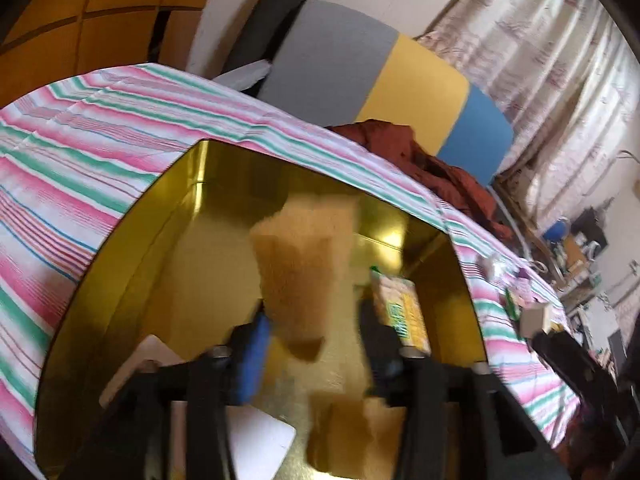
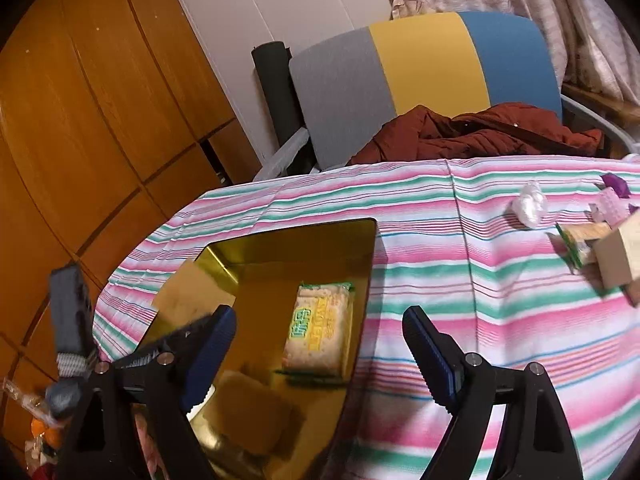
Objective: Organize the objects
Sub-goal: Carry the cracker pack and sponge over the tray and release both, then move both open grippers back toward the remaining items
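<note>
Two hand-held grippers work over a gold tin on a striped cloth covering the bench. Left wrist view: the left hand-held gripper points down into the tin; its jaws stand apart with a tan, blurred piece between them, and whether the pads press on it I cannot tell. At 3 o'clock of that piece, a snack pack lies on the tin floor by the right wall.

Right wrist view: the right hand-held gripper is released, nothing between the jaws; the left finger hangs over the tin, the right finger over the cloth. The snack pack lies inside the tin, against its right wall. At 2 o'clock, well apart from the tin, a crumpled wrapper, a second pack and a wooden block sit on the cloth.
</note>
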Motion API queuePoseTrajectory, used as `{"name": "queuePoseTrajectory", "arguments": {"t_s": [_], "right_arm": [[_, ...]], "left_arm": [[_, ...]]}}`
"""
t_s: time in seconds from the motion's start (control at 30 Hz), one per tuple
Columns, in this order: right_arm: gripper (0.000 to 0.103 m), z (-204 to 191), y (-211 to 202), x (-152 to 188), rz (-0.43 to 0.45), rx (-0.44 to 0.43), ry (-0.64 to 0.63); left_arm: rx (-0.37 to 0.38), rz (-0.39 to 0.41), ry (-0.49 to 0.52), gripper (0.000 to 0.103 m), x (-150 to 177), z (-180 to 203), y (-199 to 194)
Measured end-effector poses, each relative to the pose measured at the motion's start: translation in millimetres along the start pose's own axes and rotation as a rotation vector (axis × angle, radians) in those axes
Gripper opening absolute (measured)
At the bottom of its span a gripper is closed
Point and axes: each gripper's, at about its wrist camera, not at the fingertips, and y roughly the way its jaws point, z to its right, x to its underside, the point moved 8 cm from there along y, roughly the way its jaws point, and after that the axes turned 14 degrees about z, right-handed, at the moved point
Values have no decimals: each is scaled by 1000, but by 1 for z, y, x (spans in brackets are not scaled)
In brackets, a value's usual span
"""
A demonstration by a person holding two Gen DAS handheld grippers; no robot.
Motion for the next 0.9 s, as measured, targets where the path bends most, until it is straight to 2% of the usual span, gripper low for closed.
{"name": "queuePoseTrajectory", "arguments": {"t_s": [0.07,0.13,0.23,0.47,0.9], "right_arm": [[87,5,-4,1,2,0,15],[87,12,-9,3,1,7,41],[87,23,-15,5,1,17,75],[87,42,-24,11,-3,44,98],[87,67,-39,16,-2,83,120]], "left_arm": [[-44,9,-1,62,-2,-4,-1],[-58,19,-11,64,-2,-5,-5],[-36,33,-32,64,1,-2,-14],[8,63,-4,64,13,27,-33],[120,29,144,64,45,94,-45]]}}
